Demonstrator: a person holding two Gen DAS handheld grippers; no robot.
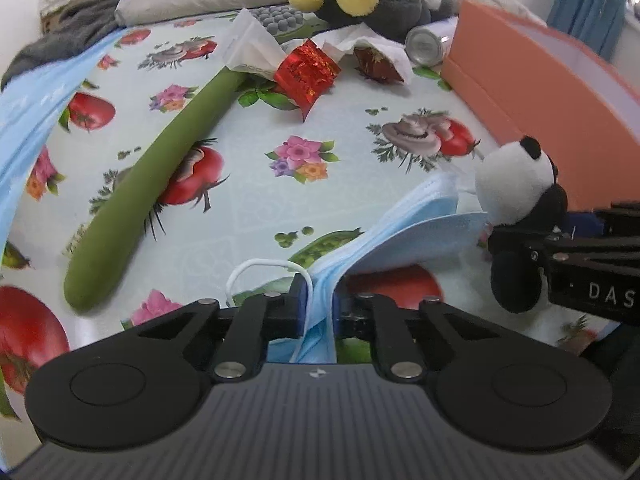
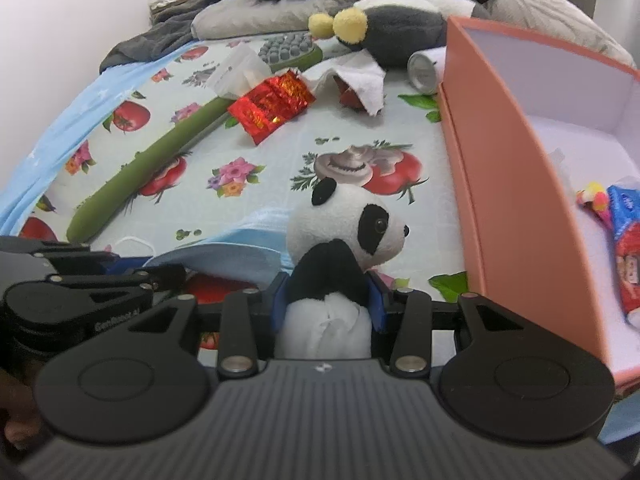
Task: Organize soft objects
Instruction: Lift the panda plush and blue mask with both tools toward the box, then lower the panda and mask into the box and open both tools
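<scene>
A floral cloth printed with tomatoes and flowers is covering the surface, with grey bedding and dark clothes piling up at its far edge. The left hand-held gripper is pinching a blue face mask between its 2 fingers, the mask fanning out ahead of it and to its right, its white ear loop curling just left of the fingers. The right hand-held gripper is clamping a panda plush by its body, the head sticking up beyond the fingertips and facing right. An orange box is standing just right of that hand-held gripper, its white interior holding a colourful packet. Ahead of both, a long green massage stick is lying diagonally, near a red foil packet, crumpled tissues, a can on its side and a grey plush with yellow paws.
</scene>
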